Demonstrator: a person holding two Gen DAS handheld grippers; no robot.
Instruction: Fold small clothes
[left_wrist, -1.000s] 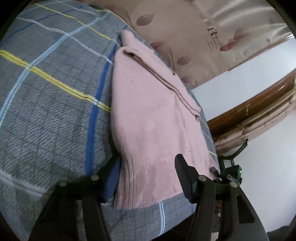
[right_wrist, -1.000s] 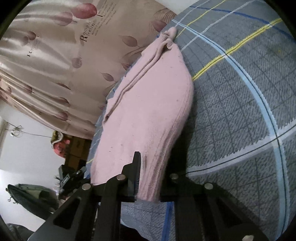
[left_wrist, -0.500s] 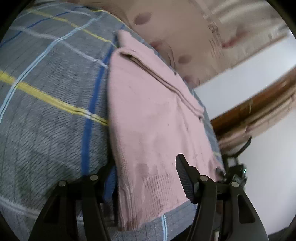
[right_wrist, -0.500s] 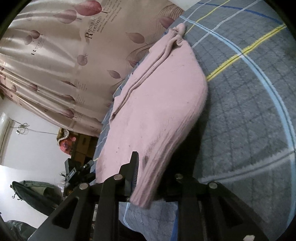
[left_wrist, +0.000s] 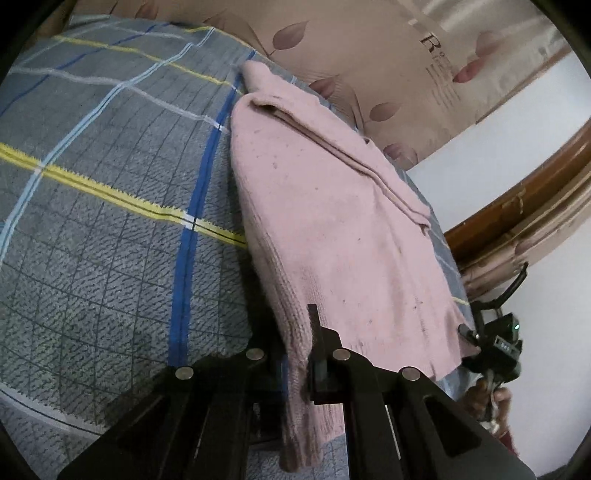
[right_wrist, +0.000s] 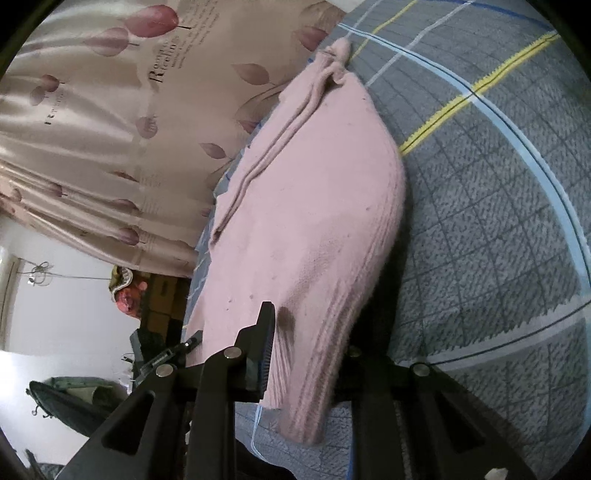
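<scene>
A pink knit garment (left_wrist: 332, 221) lies folded lengthwise on a grey plaid bedspread (left_wrist: 110, 221), its far end bunched near the curtain. My left gripper (left_wrist: 295, 350) is shut on the garment's near left hem corner, and the cloth hangs down between the fingers. In the right wrist view the same pink garment (right_wrist: 314, 184) rises off the bedspread (right_wrist: 498, 221). There my right gripper (right_wrist: 310, 350) holds the near right hem corner, its jaws closing with cloth pinched between them. The right finger is hidden under the fabric. At the left view's edge, a hand holds the right gripper (left_wrist: 495, 343).
A beige curtain with leaf print (left_wrist: 369, 55) hangs behind the bed, also in the right view as curtain (right_wrist: 110, 110). A wooden door frame (left_wrist: 517, 206) stands beyond the bed's right edge. Stacked boxes and clutter (right_wrist: 159, 295) sit past the left edge.
My left gripper's jaws went from wide apart around the hem to closed on it. The garment's near edge has lifted off the bedspread. The right gripper keeps its pinch.
</scene>
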